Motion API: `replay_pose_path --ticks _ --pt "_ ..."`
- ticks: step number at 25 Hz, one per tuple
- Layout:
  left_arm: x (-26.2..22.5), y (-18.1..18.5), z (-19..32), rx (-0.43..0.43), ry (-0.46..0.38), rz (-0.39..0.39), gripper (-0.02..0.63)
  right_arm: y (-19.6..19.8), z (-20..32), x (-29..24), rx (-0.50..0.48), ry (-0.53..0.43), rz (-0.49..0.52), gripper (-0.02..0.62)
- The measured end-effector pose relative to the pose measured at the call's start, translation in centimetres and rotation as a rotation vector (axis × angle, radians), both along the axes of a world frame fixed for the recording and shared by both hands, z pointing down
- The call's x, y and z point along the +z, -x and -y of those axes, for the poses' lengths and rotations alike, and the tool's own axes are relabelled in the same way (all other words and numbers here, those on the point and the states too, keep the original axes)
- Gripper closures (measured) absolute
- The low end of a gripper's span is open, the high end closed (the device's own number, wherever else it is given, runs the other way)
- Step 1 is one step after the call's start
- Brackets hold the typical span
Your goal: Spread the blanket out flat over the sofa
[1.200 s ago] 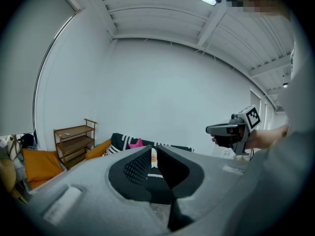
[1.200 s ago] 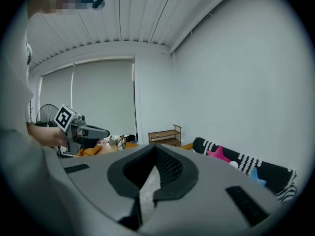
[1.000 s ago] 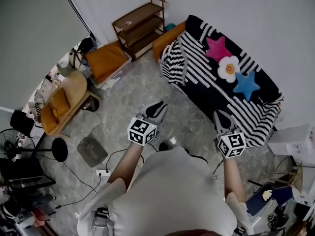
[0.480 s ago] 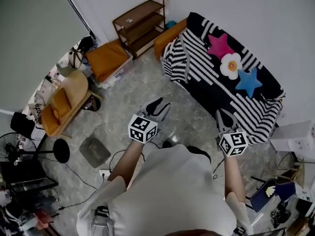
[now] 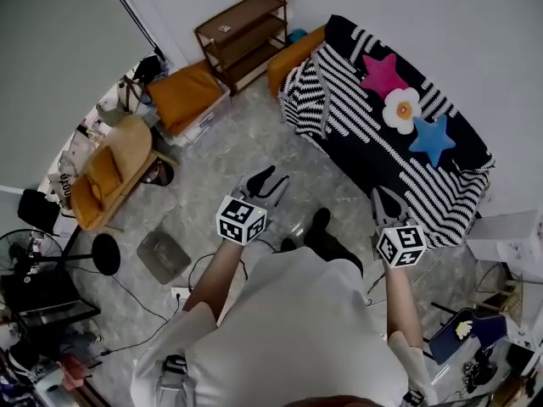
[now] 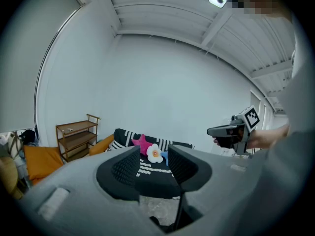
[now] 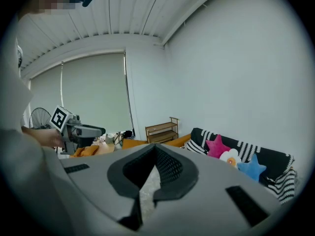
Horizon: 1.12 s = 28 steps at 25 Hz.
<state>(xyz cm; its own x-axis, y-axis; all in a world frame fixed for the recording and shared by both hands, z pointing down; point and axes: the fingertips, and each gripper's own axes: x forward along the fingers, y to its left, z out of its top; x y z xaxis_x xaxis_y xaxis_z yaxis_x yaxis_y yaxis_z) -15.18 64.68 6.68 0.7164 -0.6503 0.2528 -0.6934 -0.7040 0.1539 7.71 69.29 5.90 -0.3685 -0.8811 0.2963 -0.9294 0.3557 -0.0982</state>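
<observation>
I've stepped closer: left gripper [image 5: 273,176] jaws apart, empty; right gripper [image 5: 380,193] seemingly pinched shut, empty. The blanket [image 5: 373,142] is still out of reach.

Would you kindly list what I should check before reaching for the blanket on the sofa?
1. Left gripper open and empty: ok, jaws apart, nothing between them.
2. Right gripper ready to grasp: not ok, jaws together, empty.
3. Blanket within reach: not ok, bare floor lies between both grippers and the sofa.
4. Blanket lying flat: not ok, it bunches at the end nearest the wooden shelf.
5. Blanket free of load: not ok, the pink star cushion, flower cushion and blue star cushion sit on it.
</observation>
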Motion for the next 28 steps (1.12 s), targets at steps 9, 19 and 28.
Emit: replay_pose_path --ticks 9,19,28 --pt "0.2 -0.9 4.1 -0.024 0.003 0.018 0.434 -0.6 6.5 0.9 -0.055 0.011 0.032 0.592" --pt "0.0 -5.2 11.8 -0.051 0.010 0.022 0.430 -3.7 16.4 1.0 -0.124 0.022 0.042 0.592" --pt "0.1 -9.4 17.9 -0.093 0.017 0.042 0.430 -7.0 23.5 1.7 -0.175 0.033 0.066 0.592"
